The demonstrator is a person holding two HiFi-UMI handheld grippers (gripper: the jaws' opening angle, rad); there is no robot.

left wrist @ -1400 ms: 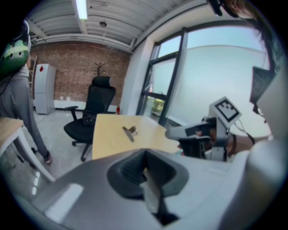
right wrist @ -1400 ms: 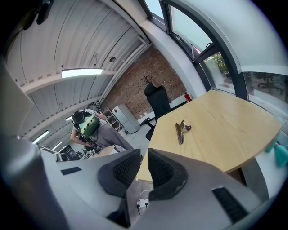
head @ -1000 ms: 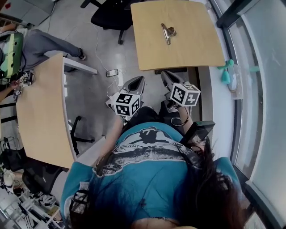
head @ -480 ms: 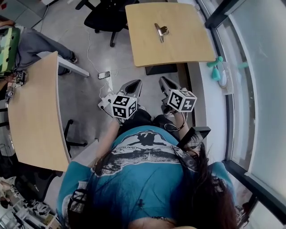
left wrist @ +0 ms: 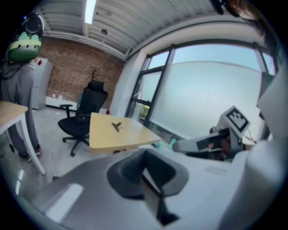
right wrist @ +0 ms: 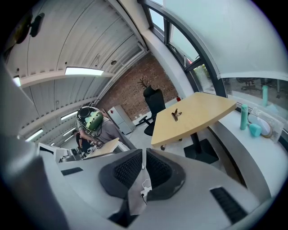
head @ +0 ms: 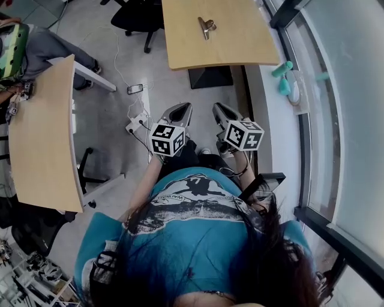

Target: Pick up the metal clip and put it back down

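The metal clip (head: 206, 26) lies on the small wooden table (head: 240, 42) at the top of the head view, far ahead of both grippers. In the left gripper view the clip (left wrist: 117, 126) is a small dark shape on that table (left wrist: 128, 137); in the right gripper view the clip (right wrist: 175, 114) lies on the tabletop (right wrist: 202, 114). My left gripper (head: 180, 108) and right gripper (head: 221, 109) are side by side close to the person's body, over the floor. Both are shut with nothing between the pads: left gripper (left wrist: 145, 155), right gripper (right wrist: 144, 152).
A black office chair (head: 137, 15) stands left of the clip's table. A larger wooden table (head: 42, 132) fills the left side, with a seated person (head: 42, 51) beyond it. A phone (head: 135, 89) and a power strip (head: 133, 125) lie on the floor. A teal bottle (head: 282, 69) rests on the window sill.
In the head view the table with the clip has slid up and to the left. Both grippers keep the same pose near the body.
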